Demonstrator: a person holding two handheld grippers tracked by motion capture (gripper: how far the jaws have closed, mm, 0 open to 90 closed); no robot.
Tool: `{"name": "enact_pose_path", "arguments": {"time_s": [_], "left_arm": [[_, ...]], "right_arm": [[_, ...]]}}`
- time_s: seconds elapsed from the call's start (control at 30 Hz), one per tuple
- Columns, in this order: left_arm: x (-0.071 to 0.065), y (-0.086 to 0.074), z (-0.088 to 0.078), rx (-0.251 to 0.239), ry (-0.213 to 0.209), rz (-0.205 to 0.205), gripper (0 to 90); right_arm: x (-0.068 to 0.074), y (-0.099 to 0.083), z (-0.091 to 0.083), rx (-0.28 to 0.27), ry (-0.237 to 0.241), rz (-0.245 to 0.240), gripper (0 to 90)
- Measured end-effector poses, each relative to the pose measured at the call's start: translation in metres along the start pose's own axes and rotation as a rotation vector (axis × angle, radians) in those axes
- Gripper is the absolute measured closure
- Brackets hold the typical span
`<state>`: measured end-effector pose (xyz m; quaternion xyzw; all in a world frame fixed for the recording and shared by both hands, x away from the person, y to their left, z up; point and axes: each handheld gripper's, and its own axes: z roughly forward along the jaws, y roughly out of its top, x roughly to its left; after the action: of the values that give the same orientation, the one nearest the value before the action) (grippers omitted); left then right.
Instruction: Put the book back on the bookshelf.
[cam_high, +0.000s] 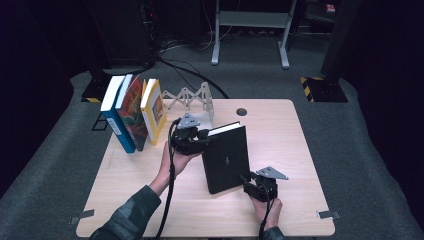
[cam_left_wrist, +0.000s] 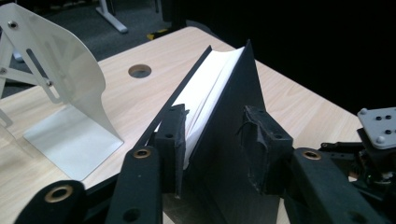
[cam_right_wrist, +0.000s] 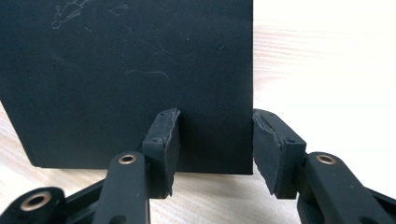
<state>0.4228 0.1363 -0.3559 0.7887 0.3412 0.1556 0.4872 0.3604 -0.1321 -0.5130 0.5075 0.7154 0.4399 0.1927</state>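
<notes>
Wooden table (cam_high: 280, 135) | black book (cam_high: 227, 160) scuffed, tilted | left tool (cam_high: 201, 140), right tool (cam_high: 247, 181) both clamping it

A light wooden table (cam_high: 280, 125) with a round cable hole (cam_high: 242, 111) near its far edge stands on grey carpet (cam_high: 60, 150) in a dim room. Beyond the table rises a grey metal frame on two feet (cam_high: 250, 30) (black cables (cam_high: 190, 75) trail across the carpet beside it). Dark equipment (cam_high: 122, 35) and a post base with yellow-black hazard tape (cam_high: 320, 89) flank the table's far corners.
</notes>
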Motion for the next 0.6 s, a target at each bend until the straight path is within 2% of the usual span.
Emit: {"name": "enact_pose_path", "arguments": {"time_s": [0.1,0.23,0.27,0.43,0.47,0.5,0.57,0.6], "left_arm": [[-0.006,-0.001,-0.003,-0.011,0.028,0.031,65.1],[-0.013,-0.002,-0.006,-0.040,0.015,0.021,67.2],[-0.016,-0.002,-0.006,-0.043,0.026,0.046,67.4],[-0.024,-0.005,-0.010,-0.071,0.006,0.057,68.2],[-0.027,-0.006,-0.011,-0.072,-0.005,0.072,71.1],[-0.031,-0.008,-0.013,-0.072,0.002,0.088,71.8],[-0.037,-0.010,-0.015,-0.075,0.026,0.127,72.9],[-0.036,-0.011,-0.015,-0.074,0.022,0.119,72.8]], "right_arm": [[-0.001,0.001,0.002,0.001,0.001,0.002,52.0],[-0.003,0.002,0.005,0.002,0.002,-0.002,51.9],[-0.003,0.002,0.005,0.003,0.006,0.003,51.9],[-0.006,0.002,0.012,0.004,0.021,0.010,51.7],[-0.005,0.003,0.013,0.015,-0.001,-0.002,52.9],[-0.005,0.004,0.015,0.023,-0.028,-0.019,53.4],[-0.011,0.005,0.018,0.051,0.017,0.003,56.7],[-0.010,0.005,0.020,0.065,0.023,-0.012,55.4]]}}
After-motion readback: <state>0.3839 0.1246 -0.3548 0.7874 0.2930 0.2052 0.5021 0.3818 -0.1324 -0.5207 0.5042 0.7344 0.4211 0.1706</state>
